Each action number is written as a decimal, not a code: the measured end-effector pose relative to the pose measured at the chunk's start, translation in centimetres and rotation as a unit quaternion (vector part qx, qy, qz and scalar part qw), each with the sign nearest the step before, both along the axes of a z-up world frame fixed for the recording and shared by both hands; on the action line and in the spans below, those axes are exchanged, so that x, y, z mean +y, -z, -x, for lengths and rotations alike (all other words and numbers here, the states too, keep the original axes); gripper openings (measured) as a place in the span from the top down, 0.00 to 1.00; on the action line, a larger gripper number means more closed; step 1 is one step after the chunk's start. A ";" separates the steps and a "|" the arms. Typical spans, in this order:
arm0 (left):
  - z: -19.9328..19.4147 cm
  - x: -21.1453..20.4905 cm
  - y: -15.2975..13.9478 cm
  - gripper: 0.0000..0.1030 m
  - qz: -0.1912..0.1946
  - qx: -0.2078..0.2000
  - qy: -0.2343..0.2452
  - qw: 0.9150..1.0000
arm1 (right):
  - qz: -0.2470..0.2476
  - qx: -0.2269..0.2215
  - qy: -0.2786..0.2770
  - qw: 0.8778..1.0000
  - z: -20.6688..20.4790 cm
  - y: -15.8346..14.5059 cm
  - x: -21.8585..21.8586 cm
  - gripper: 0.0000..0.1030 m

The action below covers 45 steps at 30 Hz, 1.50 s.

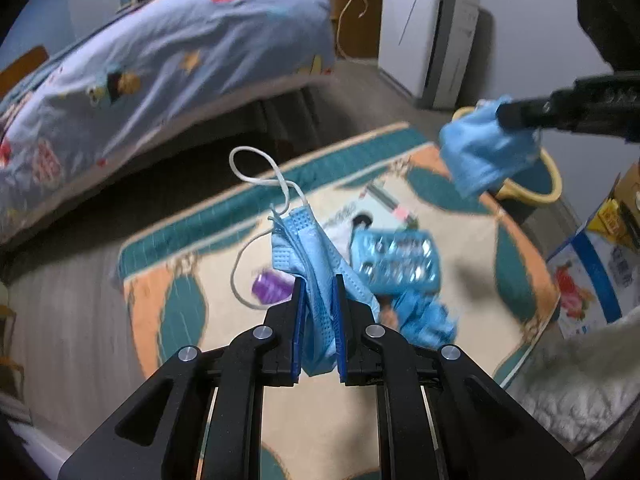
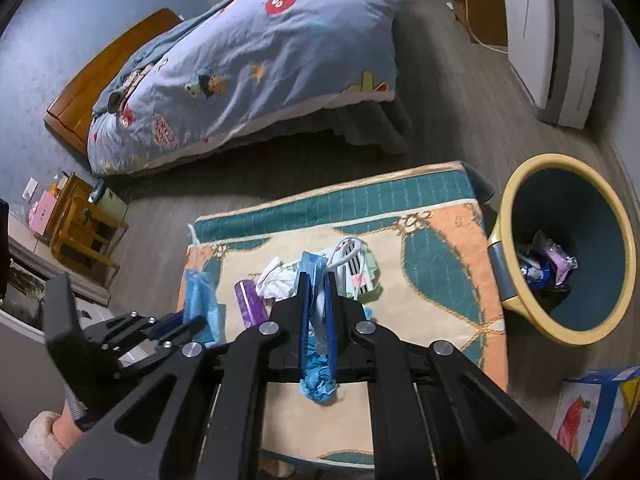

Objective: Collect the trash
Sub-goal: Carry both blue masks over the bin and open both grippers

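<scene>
My left gripper [image 1: 318,280] is shut on a blue face mask [image 1: 306,240] with white ear loops, held above the rug. My right gripper [image 2: 316,280] is shut on a second blue face mask [image 2: 318,384]; in the left wrist view that mask [image 1: 486,156] hangs near the bin. The yellow bin with a teal inside [image 2: 520,200] stands right of the rug and holds crumpled wrappers [image 2: 548,264]. On the rug lie a blue blister pack [image 1: 396,262], a purple wrapper [image 2: 250,300], white tissue [image 2: 276,278] and a white packet [image 2: 356,268].
A patterned teal and orange rug [image 2: 448,248] lies on the grey floor. A bed with a blue quilt [image 2: 260,64] stands behind it. A white appliance [image 2: 556,40] is at the far right, a printed box [image 2: 592,412] at the near right, and wooden stools [image 2: 84,228] at the left.
</scene>
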<state>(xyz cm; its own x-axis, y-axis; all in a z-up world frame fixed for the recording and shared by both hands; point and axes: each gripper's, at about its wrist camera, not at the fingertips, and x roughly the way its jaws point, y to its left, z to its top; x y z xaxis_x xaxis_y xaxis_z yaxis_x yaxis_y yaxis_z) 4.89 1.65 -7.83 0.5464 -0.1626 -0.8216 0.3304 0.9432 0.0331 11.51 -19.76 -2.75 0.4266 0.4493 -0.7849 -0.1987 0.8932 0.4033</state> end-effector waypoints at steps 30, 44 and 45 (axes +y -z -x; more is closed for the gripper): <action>-4.9 -20.0 -5.7 0.87 0.058 -0.042 0.156 0.985 | 0.017 0.021 0.177 0.984 -3.3 3.2 -17.6 0.93; -5.9 -26.8 -1.0 0.87 0.017 -0.043 0.211 0.976 | 0.040 0.053 0.265 0.962 -2.7 6.7 -25.6 0.93; -5.9 -27.1 -0.8 0.87 0.017 -0.044 0.213 0.976 | 0.040 0.055 0.269 0.961 -2.6 6.9 -26.0 0.93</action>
